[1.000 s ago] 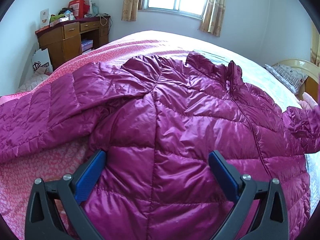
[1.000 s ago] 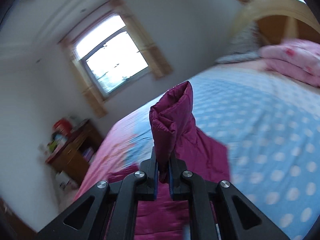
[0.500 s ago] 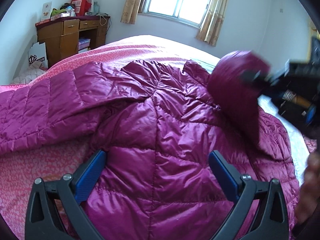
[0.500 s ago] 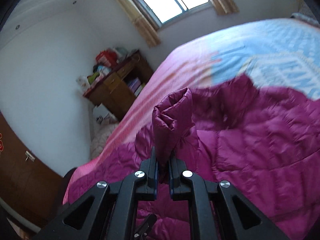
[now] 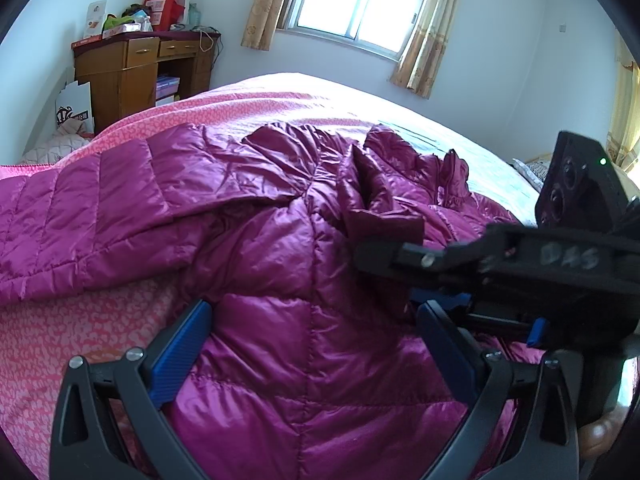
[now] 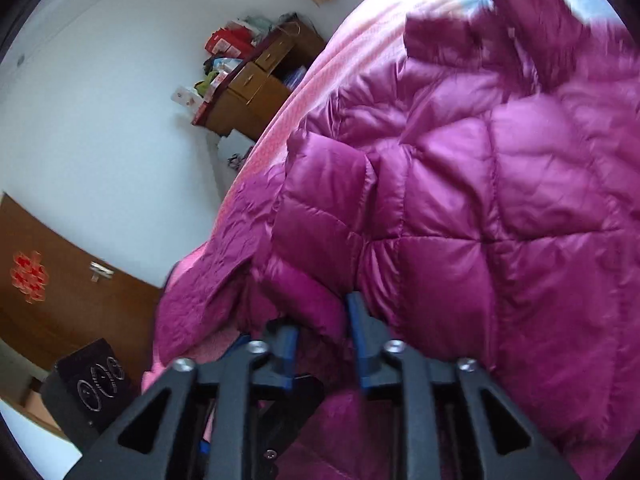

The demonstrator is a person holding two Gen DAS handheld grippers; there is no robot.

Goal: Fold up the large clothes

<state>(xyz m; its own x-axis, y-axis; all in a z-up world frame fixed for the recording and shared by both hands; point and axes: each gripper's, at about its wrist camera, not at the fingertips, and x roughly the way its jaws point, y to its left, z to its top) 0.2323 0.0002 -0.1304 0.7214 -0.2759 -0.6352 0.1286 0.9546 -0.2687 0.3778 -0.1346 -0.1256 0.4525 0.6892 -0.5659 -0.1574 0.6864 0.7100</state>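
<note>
The jacket (image 5: pixel 280 248) is lying spread across the bed (image 5: pixel 80 320), one sleeve (image 5: pixel 80 216) reaching out to the left. Behind the bed, a desk (image 5: pixel 132 72) is standing in the left corner, a window (image 5: pixel 356 0) sitting to its right.

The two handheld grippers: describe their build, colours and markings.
Left gripper: black plastic triangular-cutout arms, silver screws, ribbed blue pads. Right gripper: the same build; from the left wrist view its black body bears faint handwriting and a small green light.
</note>
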